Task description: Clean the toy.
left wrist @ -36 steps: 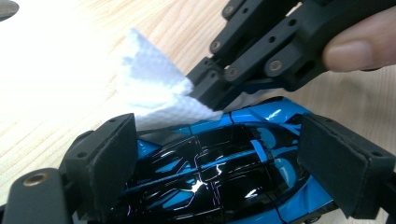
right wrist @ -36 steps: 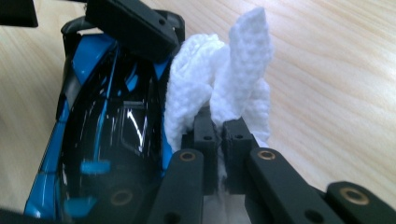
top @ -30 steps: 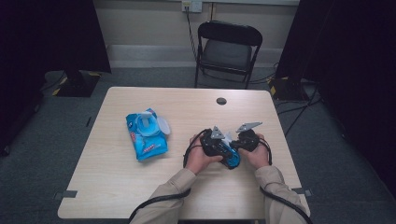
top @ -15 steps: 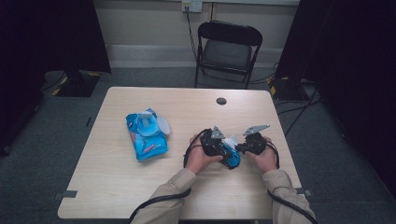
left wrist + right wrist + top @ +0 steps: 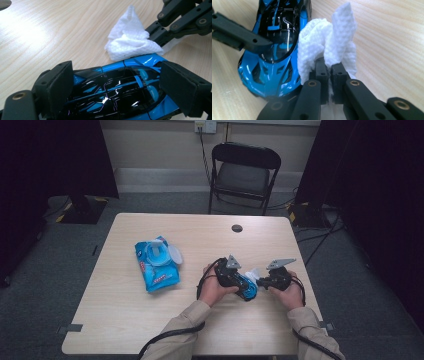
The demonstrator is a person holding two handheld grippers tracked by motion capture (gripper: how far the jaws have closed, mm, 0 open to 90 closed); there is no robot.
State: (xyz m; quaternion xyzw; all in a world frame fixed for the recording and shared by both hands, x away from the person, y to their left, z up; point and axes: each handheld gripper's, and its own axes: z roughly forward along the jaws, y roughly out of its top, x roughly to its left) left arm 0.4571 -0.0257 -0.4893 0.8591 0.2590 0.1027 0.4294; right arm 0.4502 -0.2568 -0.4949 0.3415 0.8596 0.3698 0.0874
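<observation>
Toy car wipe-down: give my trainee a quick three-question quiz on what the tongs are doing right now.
1. True or false: the left tongs grip the toy car by its sides.
2. What do the right tongs hold? A sponge; B white wipe; C brush.
3. What lies on the table left of the hands?

Key: 1 true. 2 B, the white wipe. 3 the blue wipes pack, lid open.
</observation>
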